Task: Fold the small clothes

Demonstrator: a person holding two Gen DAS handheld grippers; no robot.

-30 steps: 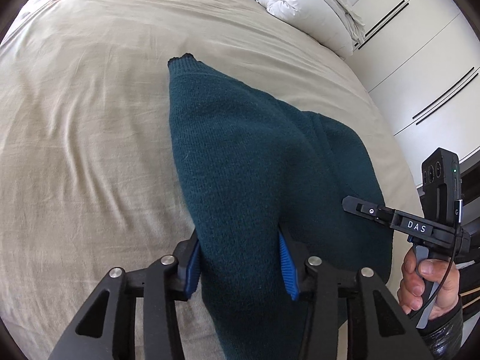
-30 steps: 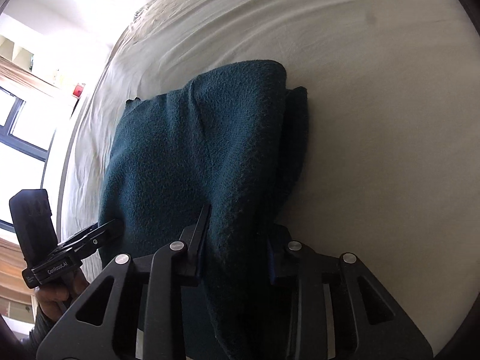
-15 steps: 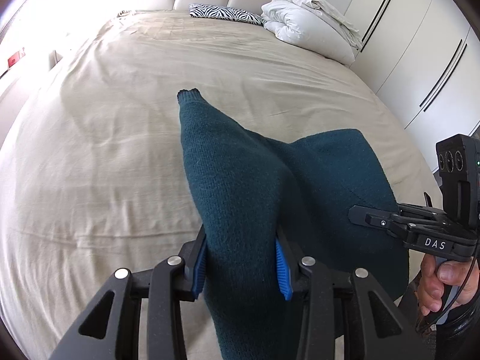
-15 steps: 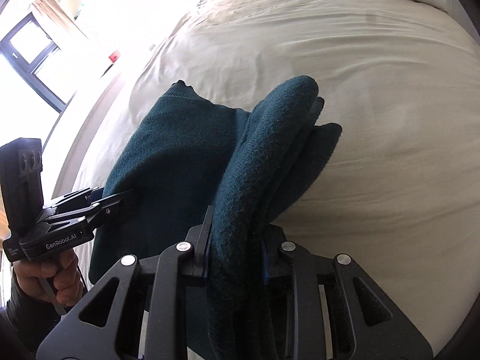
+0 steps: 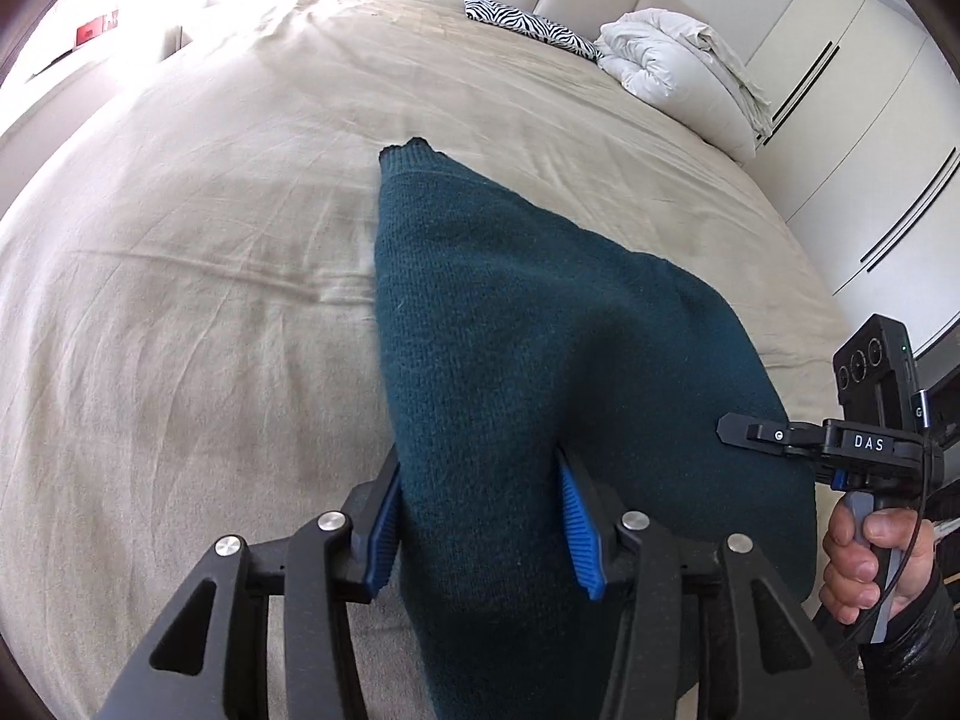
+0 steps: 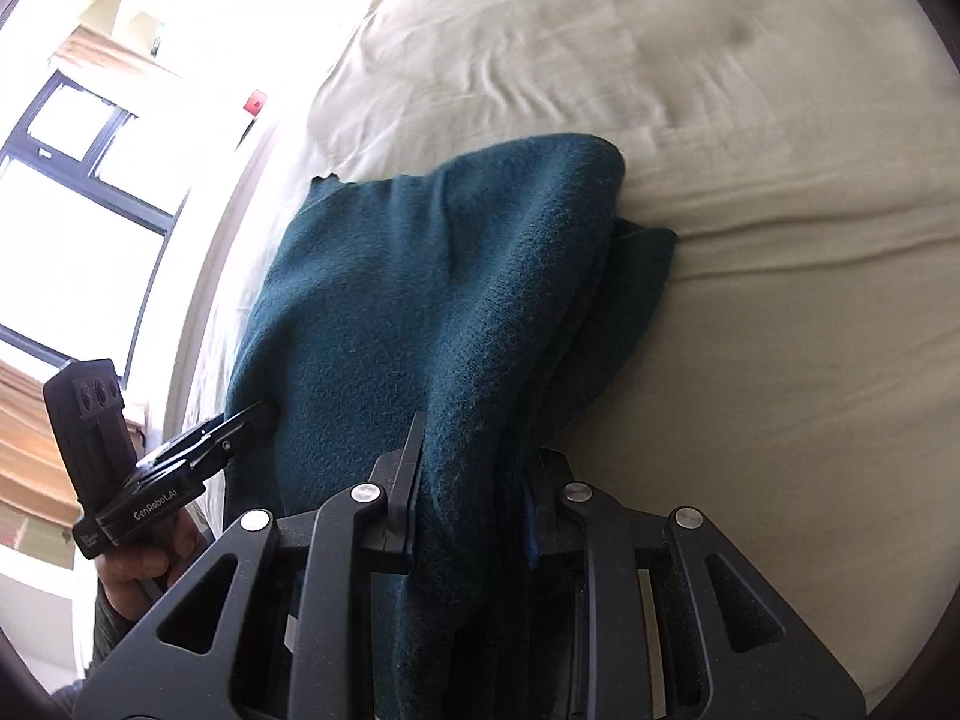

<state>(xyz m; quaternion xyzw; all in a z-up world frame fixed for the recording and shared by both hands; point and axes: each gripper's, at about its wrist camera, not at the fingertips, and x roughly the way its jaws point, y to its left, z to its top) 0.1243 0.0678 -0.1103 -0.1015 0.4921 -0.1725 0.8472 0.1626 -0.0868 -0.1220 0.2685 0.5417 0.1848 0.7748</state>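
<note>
A dark teal knitted sweater (image 5: 510,330) lies partly folded on the beige bed (image 5: 180,300). My left gripper (image 5: 480,480) is shut on its near edge, with cloth bunched between the blue pads (image 5: 579,531). My right gripper (image 6: 474,468) is shut on the other near edge of the sweater (image 6: 432,276), which hangs over its fingers in thick folds. The right gripper also shows in the left wrist view (image 5: 756,435), at the sweater's right side. The left gripper shows in the right wrist view (image 6: 240,420), at the sweater's left side.
A white duvet (image 5: 678,84) and a zebra-print pillow (image 5: 528,24) lie at the head of the bed. White wardrobe doors (image 5: 870,138) stand to the right. A window (image 6: 78,180) is on the far side.
Both grippers, still holding the sweater, lifted it off the bed and have now lowered it again; the right wrist view has swung back down toward the sheet.
</note>
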